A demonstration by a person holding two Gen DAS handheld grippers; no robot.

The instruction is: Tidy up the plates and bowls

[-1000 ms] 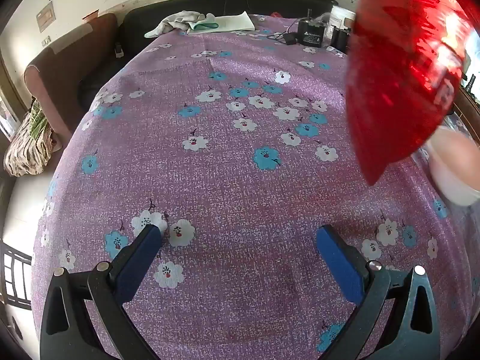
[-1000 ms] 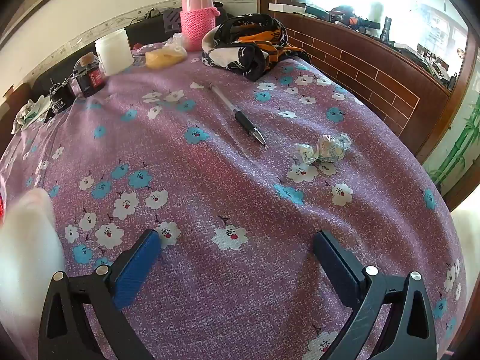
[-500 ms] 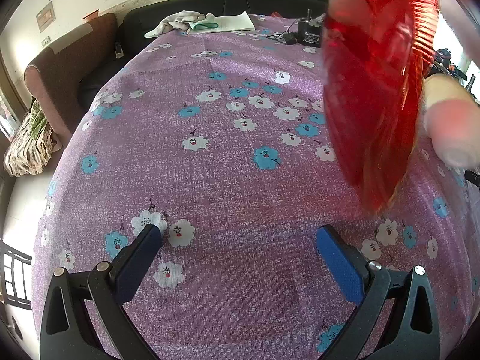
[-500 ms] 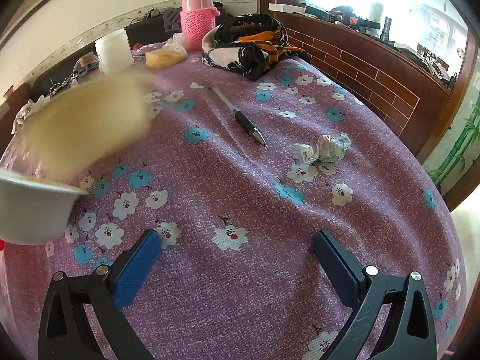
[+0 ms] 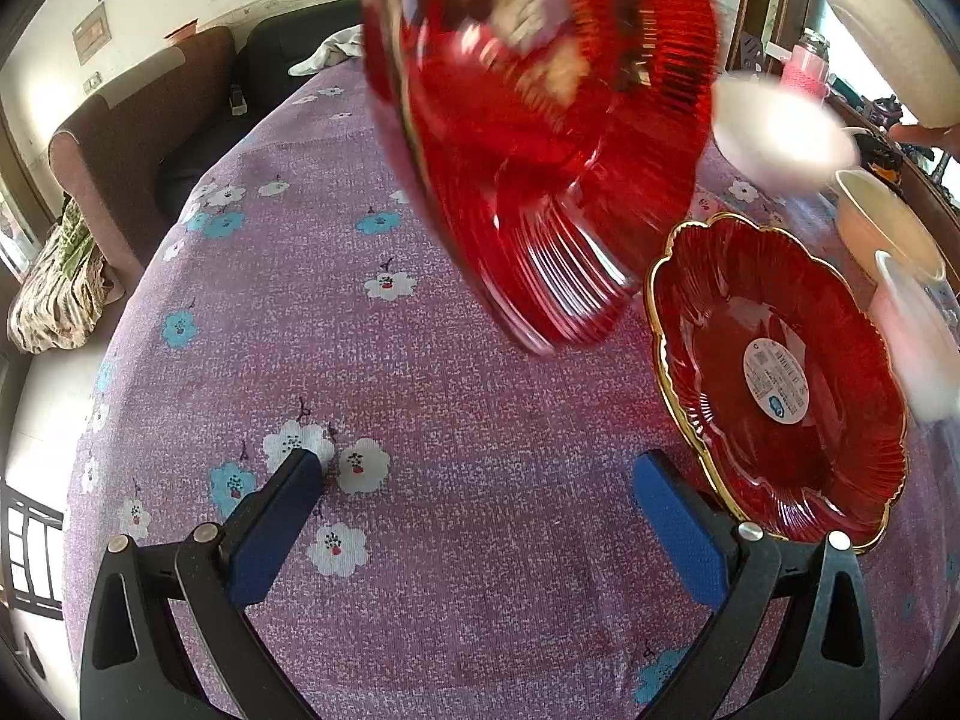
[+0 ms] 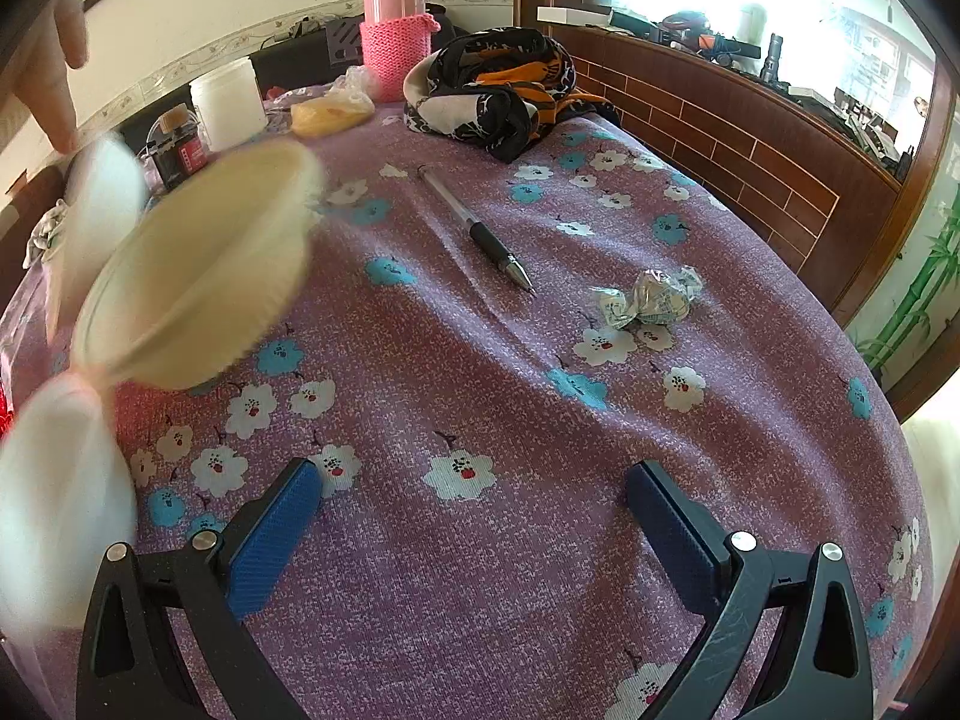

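Resting plate: red plate (image 5: 774, 372) at three o'clock on tablecloth (image 5: 420, 396); round sticker, print unreadable.
Left gripper (image 5: 480, 510): spread wide, empty.
Right gripper (image 6: 474, 516): spread wide, empty.
Blurred bowl (image 6: 198, 276): ten o'clock.

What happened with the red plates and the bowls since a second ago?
A red gold-rimmed plate now lies on the flowered tablecloth; it wasn't there before. A second red plate, blurred, has swung leftward and looks mid-air. Cream bowls have come in, blurred, near a hand. Both grippers stayed open and empty; the pen hasn't moved.
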